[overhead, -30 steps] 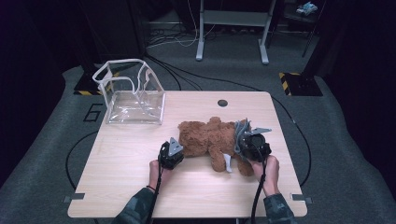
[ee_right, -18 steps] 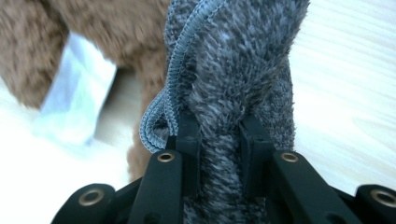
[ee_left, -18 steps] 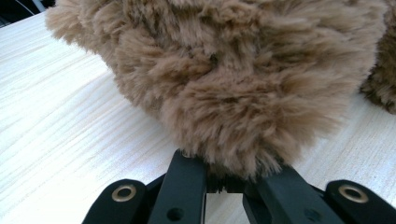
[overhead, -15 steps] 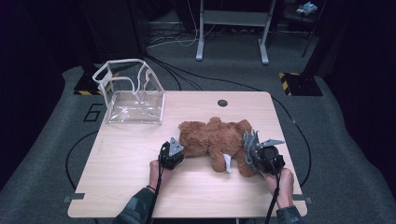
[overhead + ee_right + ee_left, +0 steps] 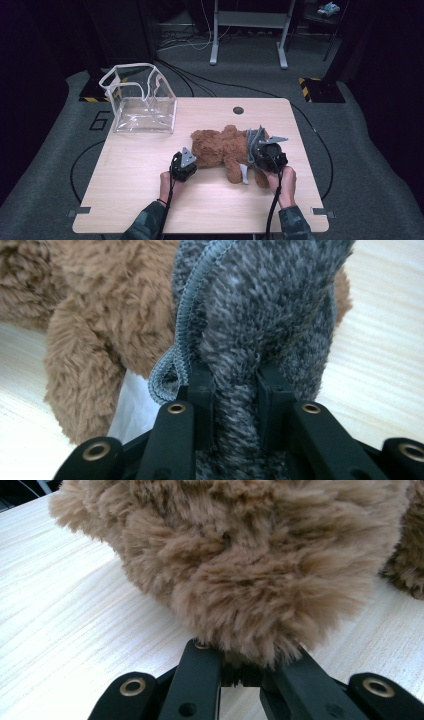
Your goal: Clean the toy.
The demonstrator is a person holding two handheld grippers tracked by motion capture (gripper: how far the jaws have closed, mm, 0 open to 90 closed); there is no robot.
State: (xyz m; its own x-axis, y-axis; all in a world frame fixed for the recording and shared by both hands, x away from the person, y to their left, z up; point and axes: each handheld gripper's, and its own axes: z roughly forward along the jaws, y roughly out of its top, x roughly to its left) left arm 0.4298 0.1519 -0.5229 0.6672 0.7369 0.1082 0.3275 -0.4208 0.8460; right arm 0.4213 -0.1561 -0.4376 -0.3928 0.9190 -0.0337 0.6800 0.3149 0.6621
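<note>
Pinning teddy bear (image 5: 220, 147) with left tongs (image 5: 186, 164) clenched on fur; right tongs (image 5: 256, 146) grasping grey garment (image 5: 260, 315); peel slowly.

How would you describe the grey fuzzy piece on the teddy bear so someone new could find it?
Start at the wooden table and find the brown teddy bear lying near its middle. At the bear's right end, the right gripper has its jaws shut on a grey fuzzy garment. It is the only grey plush there, edged with a blue-grey ribbed trim, against brown fur.
</note>
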